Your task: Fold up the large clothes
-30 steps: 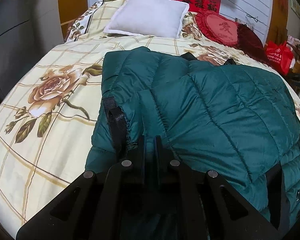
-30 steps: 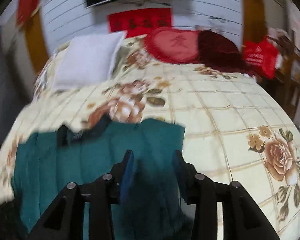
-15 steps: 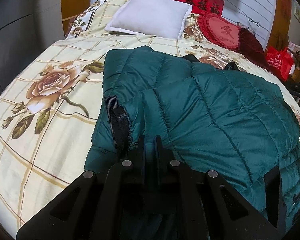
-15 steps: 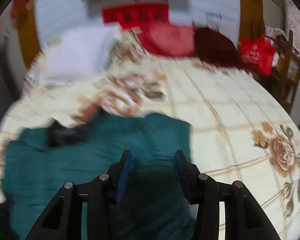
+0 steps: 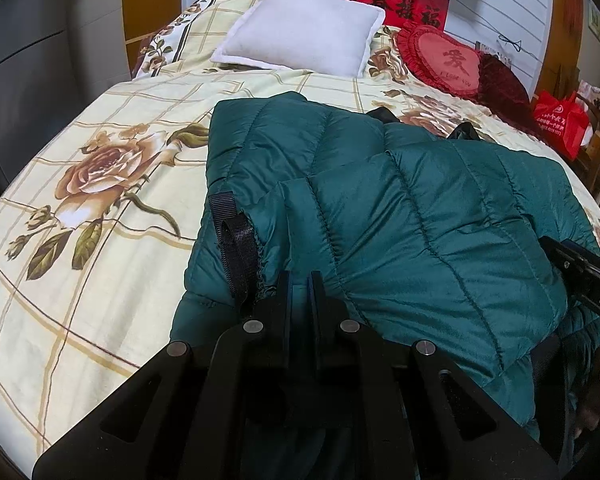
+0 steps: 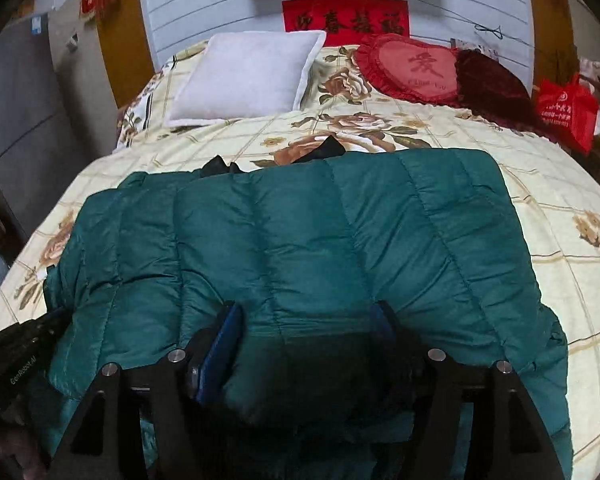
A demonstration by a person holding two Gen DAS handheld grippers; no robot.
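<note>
A dark green quilted puffer jacket (image 5: 400, 208) lies folded over on the floral bed; it also fills the right wrist view (image 6: 300, 240). My left gripper (image 5: 299, 280) is shut on the jacket's near left edge, beside a black strap loop (image 5: 236, 244). My right gripper (image 6: 306, 320) is open, its blue-padded fingers (image 6: 220, 344) straddling a thick fold at the jacket's near edge. The right gripper also shows at the right edge of the left wrist view (image 5: 588, 276).
The bed has a cream floral sheet (image 5: 80, 208). A white pillow (image 5: 300, 28), a red heart cushion (image 5: 444, 64) and a dark red cushion (image 6: 488, 84) lie at the head. A red bag (image 6: 564, 108) stands at the right. A grey cabinet (image 5: 16, 64) is left.
The right gripper has dropped forward onto the jacket, which now lies between its open fingers. The left gripper has kept its hold and barely moved.
</note>
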